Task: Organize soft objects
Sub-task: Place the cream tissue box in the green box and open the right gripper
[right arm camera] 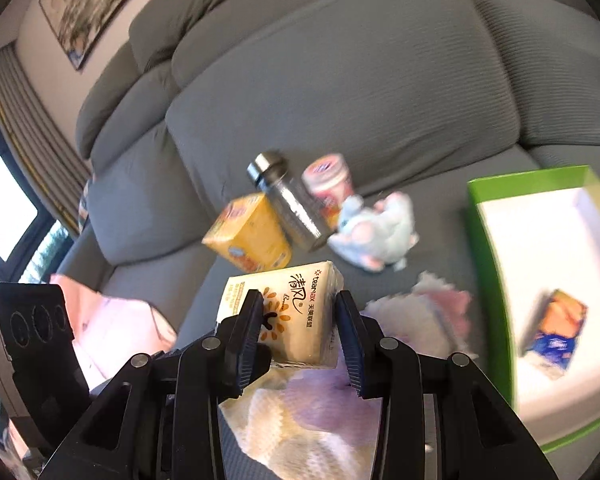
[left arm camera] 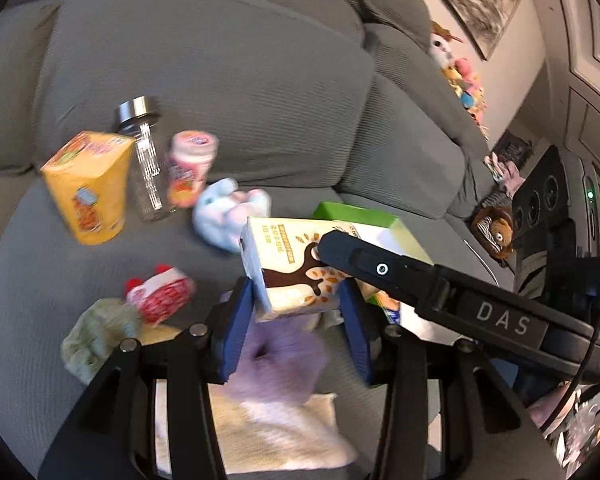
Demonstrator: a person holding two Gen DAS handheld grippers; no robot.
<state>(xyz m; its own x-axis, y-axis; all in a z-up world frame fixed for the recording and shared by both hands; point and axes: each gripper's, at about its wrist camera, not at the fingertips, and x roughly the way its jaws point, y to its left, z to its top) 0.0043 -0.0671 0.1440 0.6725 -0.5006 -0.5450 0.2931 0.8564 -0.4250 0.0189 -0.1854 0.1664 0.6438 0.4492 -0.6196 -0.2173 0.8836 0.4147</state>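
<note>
A cream tissue pack [left arm camera: 288, 256] with a brown tree print hangs above the grey sofa seat [left arm camera: 80, 264], lifted off the cloths. My left gripper [left arm camera: 296, 292] is shut on its near end, blue pads pressed on both sides. In the right wrist view my right gripper [right arm camera: 298, 300] is shut on the same tissue pack [right arm camera: 300, 320]. Under the pack lie a purple cloth [left arm camera: 284, 360] and a cream knitted cloth [left arm camera: 284, 436]. A pale blue plush toy [left arm camera: 224, 212] rests on the seat behind. The green-sided box [right arm camera: 488, 240] with a white inside stands to the right.
A yellow carton [left arm camera: 88, 184], a glass bottle with a metal cap [left arm camera: 148, 172] and a pink jar [left arm camera: 188, 168] lean against the back cushion. A red-and-white soft toy [left arm camera: 160, 296] and a green knitted cloth [left arm camera: 96, 332] lie left. The box holds a blue-and-orange packet [right arm camera: 560, 324].
</note>
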